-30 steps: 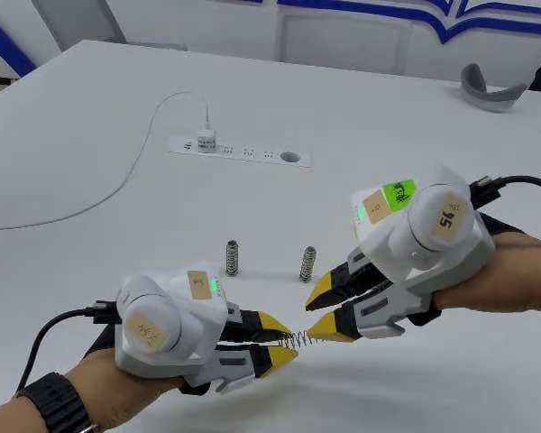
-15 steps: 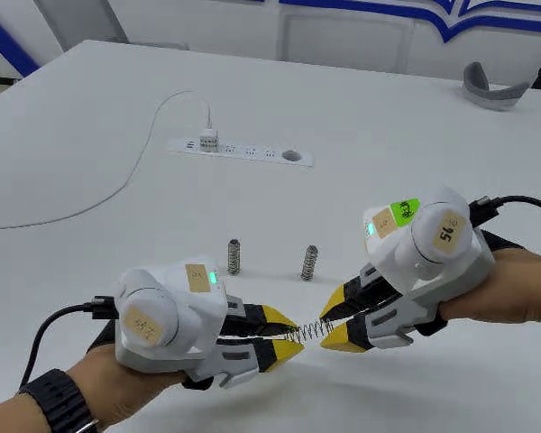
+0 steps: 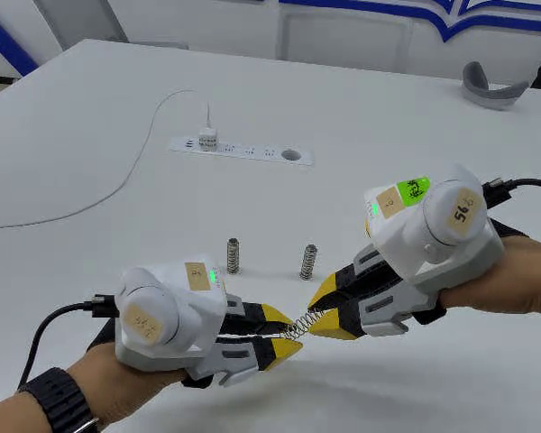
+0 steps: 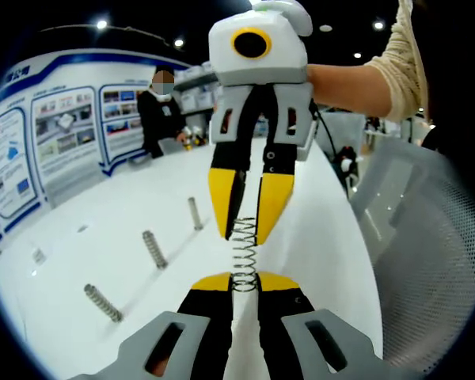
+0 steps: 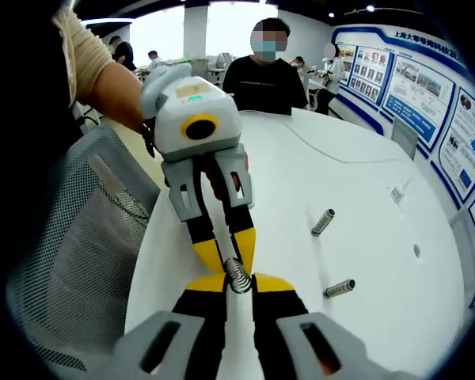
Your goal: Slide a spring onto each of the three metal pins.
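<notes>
Your headset looks forward and down over the table (image 3: 388,117) at the left gripper (image 3: 288,334) and right gripper (image 3: 322,311) from above, while each gripper's camera sits close behind its own fingers (image 4: 210,283), facing the other's fingertips, so all three views share the spring (image 3: 298,325) between them.

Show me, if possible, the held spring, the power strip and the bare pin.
held spring (image 4: 244,255), left gripper view, its middle coils.
power strip (image 3: 243,152), head view, its top face.
bare pin (image 4: 195,214), left gripper view, middle of its shaft.
</notes>
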`<action>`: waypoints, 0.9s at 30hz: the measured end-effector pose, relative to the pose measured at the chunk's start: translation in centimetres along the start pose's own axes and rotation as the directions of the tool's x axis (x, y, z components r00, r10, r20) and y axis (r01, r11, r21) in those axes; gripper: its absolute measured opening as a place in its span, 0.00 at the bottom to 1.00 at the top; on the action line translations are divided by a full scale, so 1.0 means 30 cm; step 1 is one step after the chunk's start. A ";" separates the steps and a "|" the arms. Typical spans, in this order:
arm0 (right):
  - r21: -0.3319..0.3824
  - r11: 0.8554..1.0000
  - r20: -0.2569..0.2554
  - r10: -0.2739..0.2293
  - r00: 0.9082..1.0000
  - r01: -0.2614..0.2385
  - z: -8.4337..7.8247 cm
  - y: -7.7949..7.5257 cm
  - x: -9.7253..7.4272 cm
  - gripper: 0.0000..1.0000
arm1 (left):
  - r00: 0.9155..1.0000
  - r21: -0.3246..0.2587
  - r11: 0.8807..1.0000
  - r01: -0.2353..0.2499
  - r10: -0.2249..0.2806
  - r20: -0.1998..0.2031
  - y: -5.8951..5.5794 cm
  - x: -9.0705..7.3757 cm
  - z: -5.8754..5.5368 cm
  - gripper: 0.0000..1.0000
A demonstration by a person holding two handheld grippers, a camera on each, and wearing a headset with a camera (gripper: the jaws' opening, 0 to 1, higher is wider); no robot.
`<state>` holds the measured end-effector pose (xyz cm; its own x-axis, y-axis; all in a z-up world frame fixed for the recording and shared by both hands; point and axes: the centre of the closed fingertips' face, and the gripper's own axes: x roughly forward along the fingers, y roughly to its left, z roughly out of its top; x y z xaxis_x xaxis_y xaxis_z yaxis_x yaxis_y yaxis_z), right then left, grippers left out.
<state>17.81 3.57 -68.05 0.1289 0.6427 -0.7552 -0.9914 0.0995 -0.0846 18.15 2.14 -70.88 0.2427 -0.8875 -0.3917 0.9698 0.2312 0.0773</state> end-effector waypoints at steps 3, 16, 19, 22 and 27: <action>-0.010 1.000 0.015 0.001 1.000 -0.001 0.024 0.001 0.005 0.13 | 1.000 -0.001 1.000 -0.002 0.002 0.002 0.001 0.001 0.002 0.10; 0.005 1.000 0.061 -0.009 0.998 0.008 0.058 -0.003 0.018 0.14 | 1.000 -0.008 1.000 -0.010 0.010 0.011 0.007 -0.001 0.007 0.10; 0.018 1.000 0.069 -0.019 0.997 0.018 0.053 -0.009 0.008 0.15 | 1.000 -0.014 1.000 -0.012 0.012 0.014 0.009 -0.003 0.006 0.10; 0.040 0.999 0.084 -0.028 0.996 0.025 0.046 -0.011 0.003 0.15 | 0.999 -0.050 0.999 -0.018 0.019 0.038 0.017 -0.007 0.013 0.10; 0.081 0.996 0.125 -0.034 0.992 0.024 0.054 -0.011 0.007 0.15 | 0.999 -0.059 0.998 -0.021 0.024 0.043 0.022 -0.007 0.016 0.10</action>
<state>18.19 4.90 -67.13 0.1638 0.7287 -0.6650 -0.9832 0.1759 -0.0495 18.75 2.30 -70.30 0.2665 -0.8982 -0.3497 0.9614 0.2732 0.0311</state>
